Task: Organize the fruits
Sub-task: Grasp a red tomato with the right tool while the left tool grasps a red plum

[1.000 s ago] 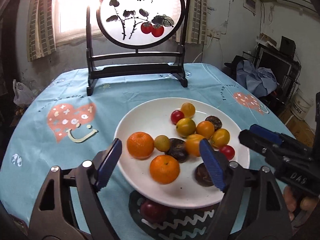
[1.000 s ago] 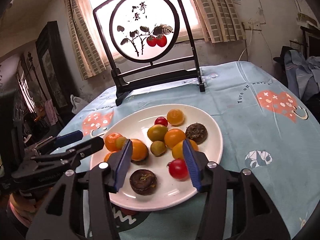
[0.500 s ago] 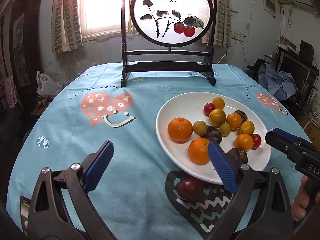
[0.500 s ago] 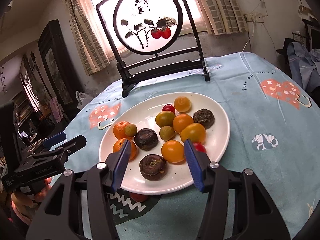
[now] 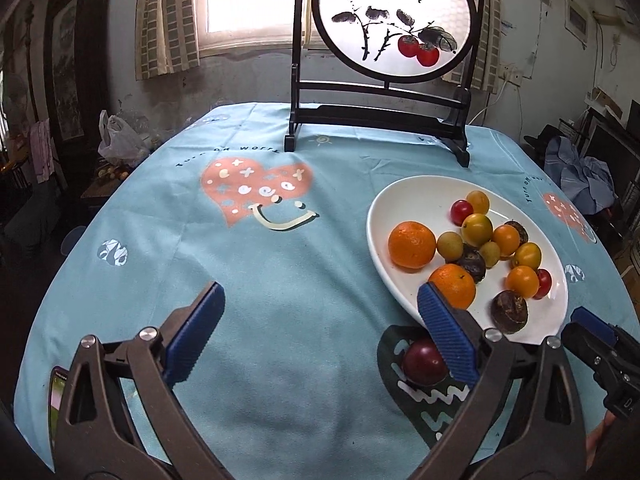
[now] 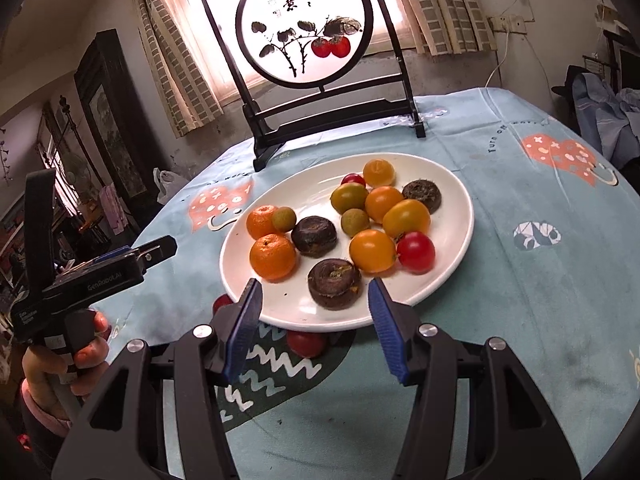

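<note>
A white plate (image 5: 404,200) (image 6: 456,200) holds two mandarins (image 5: 412,244) (image 6: 273,256), several yellow, orange and red small tomatoes (image 6: 373,251) and dark brown wrinkled fruits (image 6: 335,283). A dark red fruit (image 5: 423,362) (image 6: 306,343) lies on the cloth at the plate's near edge. My left gripper (image 5: 318,336) is open and empty, left of the plate. My right gripper (image 6: 316,322) is open and empty at the plate's near rim, in front of a brown fruit.
A round painted screen on a black stand (image 5: 380,120) (image 6: 320,120) stands at the table's far side. The blue patterned tablecloth (image 5: 240,260) covers a round table. A second small red fruit (image 6: 221,303) lies by the plate's left edge.
My left gripper has swung left, away from the plate, over bare cloth. My right gripper has drawn back slightly; the plate sits a little farther from it.
</note>
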### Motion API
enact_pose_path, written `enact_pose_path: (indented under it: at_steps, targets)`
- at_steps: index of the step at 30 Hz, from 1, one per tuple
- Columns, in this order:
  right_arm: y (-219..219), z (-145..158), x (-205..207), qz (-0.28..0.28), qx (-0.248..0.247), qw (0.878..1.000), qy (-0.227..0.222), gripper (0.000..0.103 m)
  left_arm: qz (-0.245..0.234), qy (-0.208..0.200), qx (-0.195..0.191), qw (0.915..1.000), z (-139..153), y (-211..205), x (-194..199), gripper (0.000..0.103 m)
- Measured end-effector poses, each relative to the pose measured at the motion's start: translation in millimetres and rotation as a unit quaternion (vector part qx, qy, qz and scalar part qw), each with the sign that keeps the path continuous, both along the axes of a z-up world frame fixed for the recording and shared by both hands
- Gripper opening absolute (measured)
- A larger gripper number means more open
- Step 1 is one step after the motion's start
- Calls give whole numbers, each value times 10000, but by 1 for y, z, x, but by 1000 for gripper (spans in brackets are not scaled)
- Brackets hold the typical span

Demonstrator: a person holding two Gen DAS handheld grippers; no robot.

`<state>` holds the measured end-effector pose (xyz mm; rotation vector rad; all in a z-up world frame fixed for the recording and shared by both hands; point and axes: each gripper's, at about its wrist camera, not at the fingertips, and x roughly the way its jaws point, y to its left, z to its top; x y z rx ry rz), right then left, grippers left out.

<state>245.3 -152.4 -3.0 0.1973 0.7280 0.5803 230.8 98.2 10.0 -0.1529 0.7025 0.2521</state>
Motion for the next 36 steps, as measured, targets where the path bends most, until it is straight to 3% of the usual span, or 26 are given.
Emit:
enact_pose_path:
  at_steps: [3, 9, 13, 16, 21, 30, 32, 36]
  targets:
    - [4, -4, -6, 283, 69, 9994, 173, 56, 65, 69, -189, 9998, -1, 7, 0, 99]
    - [42, -22, -12, 543, -1152, 9918, 62, 56, 95, 138, -287, 9994, -3, 10, 1, 99]
    - [58, -39, -1, 510, -1411, 9876, 452, 56, 30, 116, -452, 9989, -2, 11, -1, 99]
    - [67, -41, 1, 359, -1551, 9865, 373, 55, 17, 100, -460, 9989, -1, 10, -1, 99]
    - [79, -48, 6, 124, -1939, 9803, 360, 32, 2, 118, -527, 9985, -1, 12, -1, 99]
    - [70, -47, 6, 158, -1763, 9831, 468, 27, 121, 162, -578, 9981, -3, 19, -1, 99]
    - [65, -45, 3, 263, -1575, 9855, 569, 26, 167, 189, -592, 9979, -5, 22, 0, 99]
    - [57, -33, -17, 975, -809, 9900, 627, 27, 151, 284, -612, 9976, -10, 24, 1, 99]
